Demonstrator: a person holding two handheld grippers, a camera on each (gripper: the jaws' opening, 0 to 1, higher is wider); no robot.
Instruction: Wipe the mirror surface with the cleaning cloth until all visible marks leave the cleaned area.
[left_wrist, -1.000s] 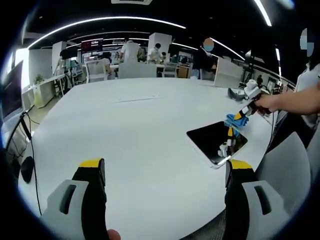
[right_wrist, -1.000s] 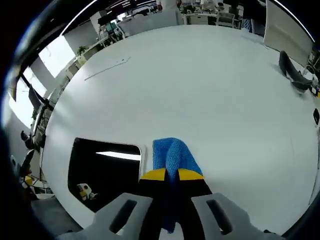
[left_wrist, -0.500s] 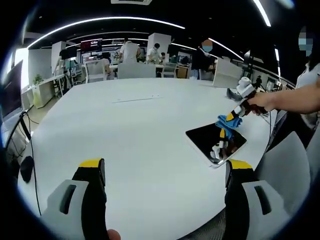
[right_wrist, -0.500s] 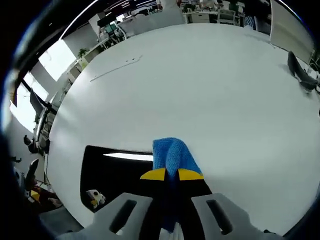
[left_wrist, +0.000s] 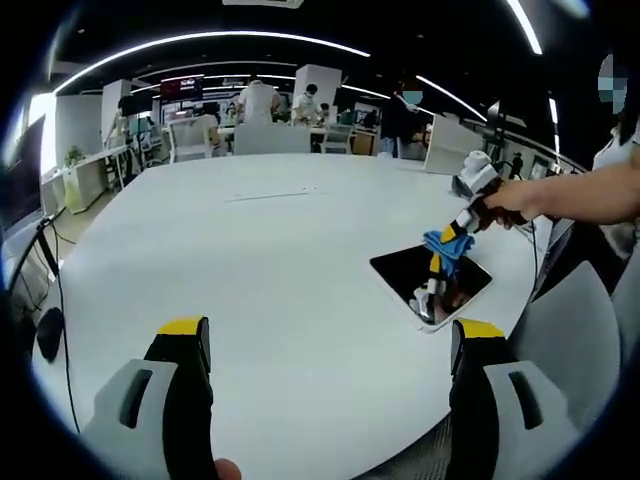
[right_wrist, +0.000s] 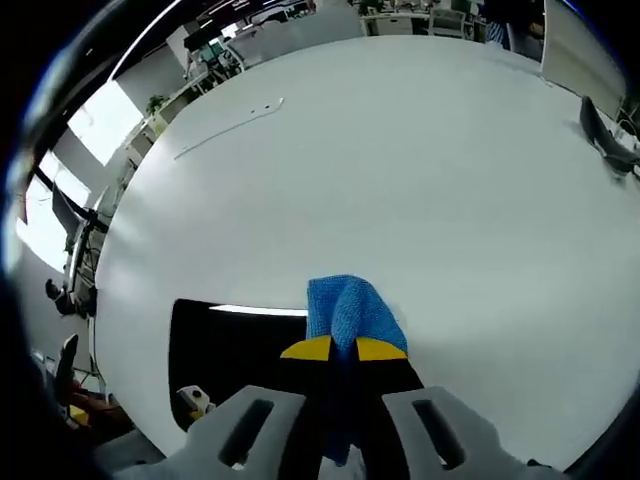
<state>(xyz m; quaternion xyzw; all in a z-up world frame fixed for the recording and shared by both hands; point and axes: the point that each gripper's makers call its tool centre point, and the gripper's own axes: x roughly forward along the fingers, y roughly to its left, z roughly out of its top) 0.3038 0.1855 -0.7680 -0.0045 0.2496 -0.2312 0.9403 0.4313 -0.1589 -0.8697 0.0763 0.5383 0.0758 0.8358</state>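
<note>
A dark rectangular mirror (left_wrist: 412, 277) lies flat near the right edge of the round white table (left_wrist: 270, 260). In the left gripper view my right gripper (left_wrist: 451, 238) comes in from the right in a person's hand (left_wrist: 505, 205), shut on a blue cleaning cloth (left_wrist: 438, 244) over the mirror. In the right gripper view the cloth (right_wrist: 348, 308) bunches up between the shut yellow-tipped jaws of my right gripper (right_wrist: 345, 349), at the right edge of the mirror (right_wrist: 232, 350). My left gripper (left_wrist: 332, 330) hangs open over the near table, holding nothing.
A thin pale strip (left_wrist: 275, 197) lies mid-table. A cable (left_wrist: 52, 300) runs along the left edge. A grey chair (left_wrist: 585, 315) stands at the right of the mirror. A dark object (right_wrist: 608, 150) sits at the far right. Desks and people fill the back.
My right gripper has carried the cloth leftward, from the mirror's right side further over its surface. The left gripper has stayed open and still.
</note>
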